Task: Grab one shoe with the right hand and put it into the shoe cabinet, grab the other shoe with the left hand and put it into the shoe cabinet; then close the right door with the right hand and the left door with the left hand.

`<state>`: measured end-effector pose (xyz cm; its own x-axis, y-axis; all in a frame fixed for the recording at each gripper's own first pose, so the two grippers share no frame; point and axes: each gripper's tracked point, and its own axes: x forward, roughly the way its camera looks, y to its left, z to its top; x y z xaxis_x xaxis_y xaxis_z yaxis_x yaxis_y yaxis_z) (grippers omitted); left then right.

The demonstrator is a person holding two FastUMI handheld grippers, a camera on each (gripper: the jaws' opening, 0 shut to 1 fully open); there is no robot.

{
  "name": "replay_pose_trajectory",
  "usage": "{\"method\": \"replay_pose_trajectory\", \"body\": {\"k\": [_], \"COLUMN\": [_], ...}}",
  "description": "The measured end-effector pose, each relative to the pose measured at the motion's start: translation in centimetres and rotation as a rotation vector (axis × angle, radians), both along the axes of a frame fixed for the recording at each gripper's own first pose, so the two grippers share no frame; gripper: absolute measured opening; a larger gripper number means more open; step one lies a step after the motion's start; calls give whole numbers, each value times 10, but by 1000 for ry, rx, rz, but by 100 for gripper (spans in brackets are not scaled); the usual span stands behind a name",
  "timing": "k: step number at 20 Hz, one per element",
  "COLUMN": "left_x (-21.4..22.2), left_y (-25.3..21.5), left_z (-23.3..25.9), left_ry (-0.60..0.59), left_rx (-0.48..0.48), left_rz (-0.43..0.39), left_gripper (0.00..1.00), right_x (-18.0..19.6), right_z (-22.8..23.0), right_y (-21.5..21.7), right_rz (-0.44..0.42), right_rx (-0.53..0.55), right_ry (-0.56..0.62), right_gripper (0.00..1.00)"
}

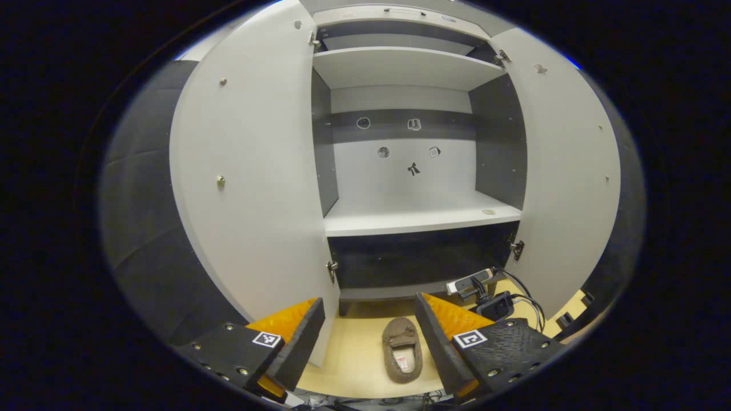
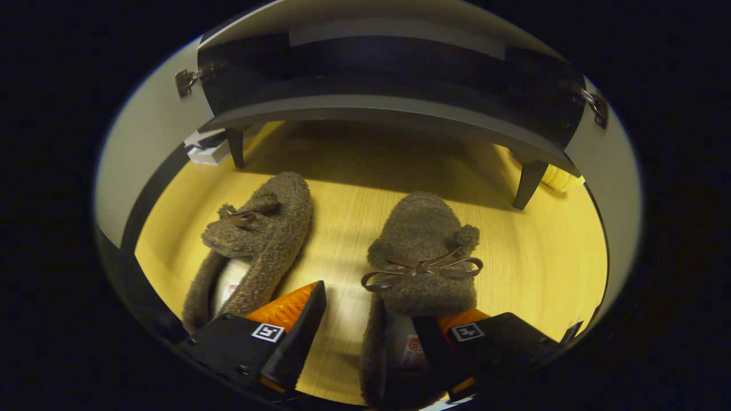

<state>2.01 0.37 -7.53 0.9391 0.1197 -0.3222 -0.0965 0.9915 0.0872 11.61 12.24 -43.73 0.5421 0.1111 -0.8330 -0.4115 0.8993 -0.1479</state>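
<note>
While both shoes lay on the floor, nothing was stowed.
Right gripper [image 2: 365, 337] gaped astride the right shoe [image 2: 420, 268], not yet clamped; left gripper [image 1: 368, 337] open; cabinet [image 1: 422, 220] doors wide.

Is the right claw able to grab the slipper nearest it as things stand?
Probably yes: the right claw is open, one finger already inside the near slipper, the other outside its wall, nothing between.

Two fuzzy brown shoes [image 2: 420, 257] [image 2: 257, 240] on floor — cabinet [image 1: 411, 142] doors open
</note>
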Motion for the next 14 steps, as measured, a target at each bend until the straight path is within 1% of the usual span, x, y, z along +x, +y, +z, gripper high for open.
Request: {"method": "replay_pose_trajectory", "body": {"k": [1, 2, 3, 4, 5, 6, 7, 8, 9, 10, 11, 12, 13, 14], "left_x": [-2, -2, -4, -5, -5, -5, -6, -6, -6, -6, -6, -5, -5, -4], "left_y": [2, 4, 5, 4, 2, -2, -7, -10, -11, -14, -15, -16, -16, -16], "left_z": [1, 3, 2, 2, 0, -1, -3, -2, -3, -3, -2, 0, 0, 1], "left_ry": [-1, -5, -6, -5, -3, -2, -3, -4, -5, -7, -11, -16, -21, -25], "left_rx": [8, 14, 18, 19, 12, -10, -31, -42, -47, -49, -48, -44, -41, -36], "left_rz": [8, 14, 18, 20, 15, 1, -9, -11, -14, -20, -25, -30, -36, -41], "left_gripper": [96, 96, 96, 93, 93, 93, 93, 96, 93, 93, 93, 96, 93, 96], "right_x": [2, 5, 9, 8, 8, 7, 6, 7, 5, 5, 4, 3, 4, 4], "right_z": [0, -1, 2, 3, 2, 3, 7, 3, 8, 7, 7, 14, 22, 29], "right_y": [-2, -10, -17, -17, -17, -17, -15, -15, -15, -14, -14, -16, -18, -19], "right_rz": [-4, -9, -10, -4, 7, 21, 25, 35, 42, 25, 13, -2, -10, -16], "right_rx": [-20, -64, -100, -104, -103, -101, -96, -91, -72, -40, -6, 22, 41, 59], "right_ry": [-14, -37, -53, -54, -44, -33, -26, -16, -6, 4, 30, 47, 48, 49], "right_gripper": [83, 75, 60, 45, 31, 29, 20, 11, 6, 6, 2, 2, 2, 2]}}
